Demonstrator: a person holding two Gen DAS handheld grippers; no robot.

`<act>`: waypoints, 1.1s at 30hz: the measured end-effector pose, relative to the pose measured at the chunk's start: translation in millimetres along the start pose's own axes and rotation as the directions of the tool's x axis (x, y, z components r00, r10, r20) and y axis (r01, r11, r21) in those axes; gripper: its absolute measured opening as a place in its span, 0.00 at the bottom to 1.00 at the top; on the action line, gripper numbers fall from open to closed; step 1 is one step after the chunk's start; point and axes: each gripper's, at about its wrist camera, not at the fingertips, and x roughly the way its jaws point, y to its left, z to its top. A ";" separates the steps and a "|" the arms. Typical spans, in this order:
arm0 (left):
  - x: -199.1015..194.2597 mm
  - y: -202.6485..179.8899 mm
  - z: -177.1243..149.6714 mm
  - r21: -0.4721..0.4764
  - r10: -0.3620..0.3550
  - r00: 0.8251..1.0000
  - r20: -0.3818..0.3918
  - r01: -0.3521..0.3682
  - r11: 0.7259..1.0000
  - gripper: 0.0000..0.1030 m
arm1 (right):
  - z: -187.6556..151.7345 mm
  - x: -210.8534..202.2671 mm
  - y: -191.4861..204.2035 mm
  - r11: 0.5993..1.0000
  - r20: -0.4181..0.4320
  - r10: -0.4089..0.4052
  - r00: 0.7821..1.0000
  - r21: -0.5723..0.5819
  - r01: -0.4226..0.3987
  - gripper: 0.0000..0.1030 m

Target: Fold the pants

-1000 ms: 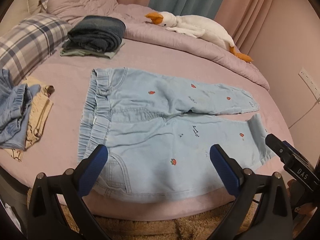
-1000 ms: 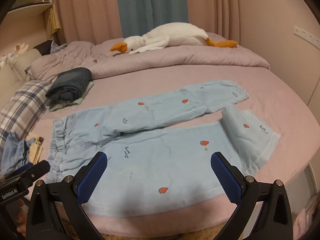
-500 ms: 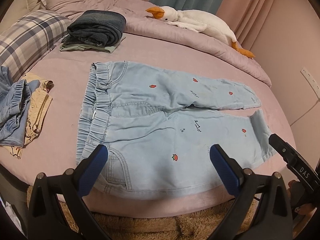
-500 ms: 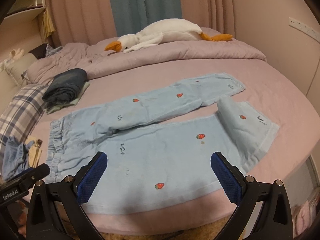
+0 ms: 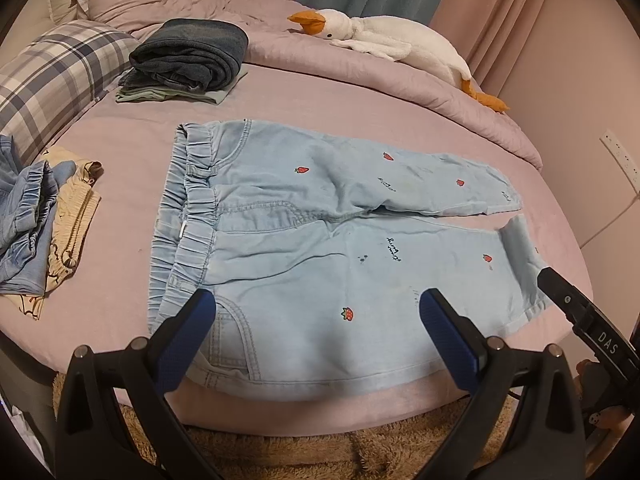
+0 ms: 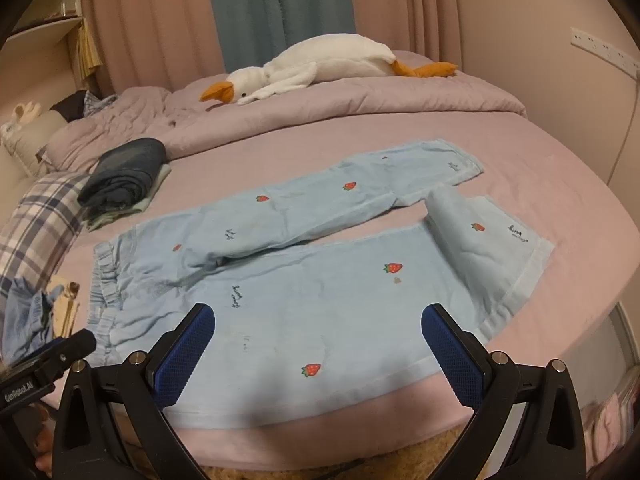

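Note:
Light blue pants (image 5: 320, 248) with small strawberries lie flat on the pink bed, waistband to the left, legs spread to the right; they also show in the right wrist view (image 6: 320, 280). The near leg's cuff (image 6: 492, 236) is turned back on itself. My left gripper (image 5: 316, 320) is open and empty, above the near hip and pocket. My right gripper (image 6: 318, 340) is open and empty, above the near leg's lower edge. Each gripper's body shows at the edge of the other's view.
A folded dark jeans stack (image 5: 188, 60) lies at the back left beside a plaid pillow (image 5: 52, 76). Loose blue and beige clothes (image 5: 40, 216) lie at the left. A white goose plush (image 5: 384, 40) rests on the quilt. The bed's edge (image 5: 320, 416) and shaggy rug are below.
Both grippers have moved forward and lower toward the pants, so the pants fill more of each view. Both stay open. The pants have not moved.

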 end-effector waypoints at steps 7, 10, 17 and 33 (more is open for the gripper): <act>2.5 -2.9 0.1 0.005 0.006 1.000 0.000 -0.006 1.000 0.99 | -0.8 0.2 -0.8 1.000 -0.005 -0.007 1.000 -0.004 0.007 1.00; 2.8 -3.2 0.0 0.006 0.004 1.000 0.000 -0.004 1.000 0.99 | -1.3 0.1 -1.8 1.000 -0.008 -0.012 1.000 0.000 0.012 1.00; 3.7 -4.3 0.5 0.004 0.014 1.000 -0.010 -0.014 1.000 0.98 | -2.0 -1.9 -6.7 1.000 -0.002 -0.006 1.000 0.016 0.006 1.00; -2.3 -2.5 3.2 -0.001 0.010 1.000 0.009 -0.010 1.000 0.98 | -1.3 4.0 6.5 0.999 -0.016 -0.021 1.000 -0.035 0.020 1.00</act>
